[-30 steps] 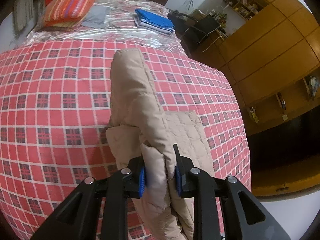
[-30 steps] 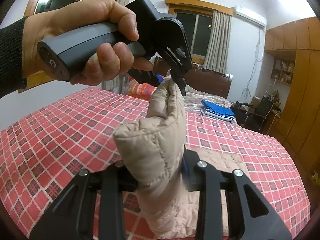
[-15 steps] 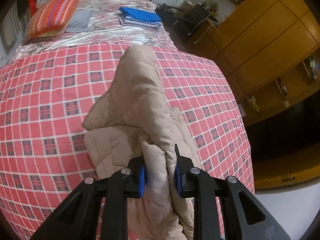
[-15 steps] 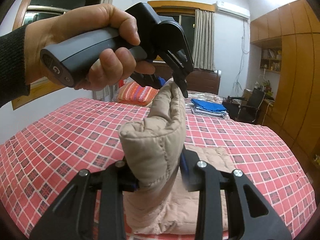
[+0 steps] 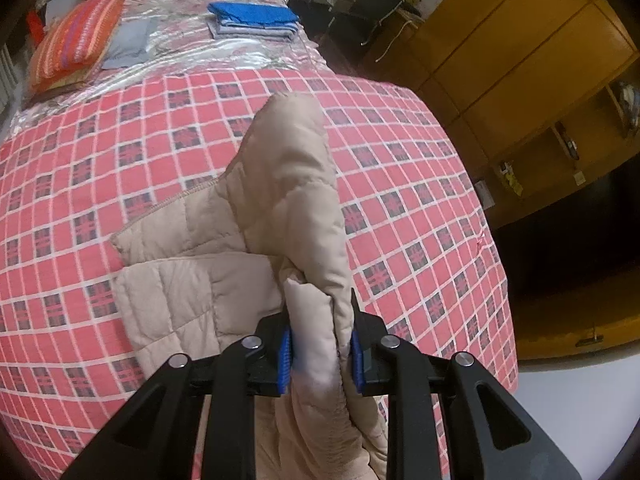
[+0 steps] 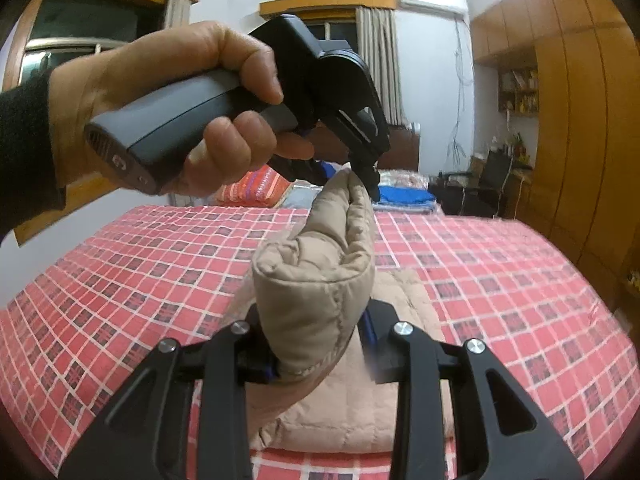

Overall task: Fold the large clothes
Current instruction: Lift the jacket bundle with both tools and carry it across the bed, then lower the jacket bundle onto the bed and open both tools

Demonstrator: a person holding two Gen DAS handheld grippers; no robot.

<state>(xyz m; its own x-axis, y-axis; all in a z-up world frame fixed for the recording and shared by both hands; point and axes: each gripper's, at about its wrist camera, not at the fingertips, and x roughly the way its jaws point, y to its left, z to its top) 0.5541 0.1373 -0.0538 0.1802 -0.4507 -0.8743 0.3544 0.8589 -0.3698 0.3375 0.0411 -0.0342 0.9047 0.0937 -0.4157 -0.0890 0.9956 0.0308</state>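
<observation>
Left gripper (image 5: 321,354) clamped on beige jacket (image 5: 224,264); right gripper (image 6: 320,346) clamped on same jacket, lifted above red checked bed (image 5: 80,168). Blue stack (image 5: 254,20) at bed's head.

Soft, matt quilted cloth is seen in the beige jacket (image 5: 280,208). Woven checked fabric covers the bed (image 5: 400,184); glossy satin sheeting (image 5: 240,52) lies beyond. The wardrobe (image 5: 520,60) is smooth varnished wood.
</observation>
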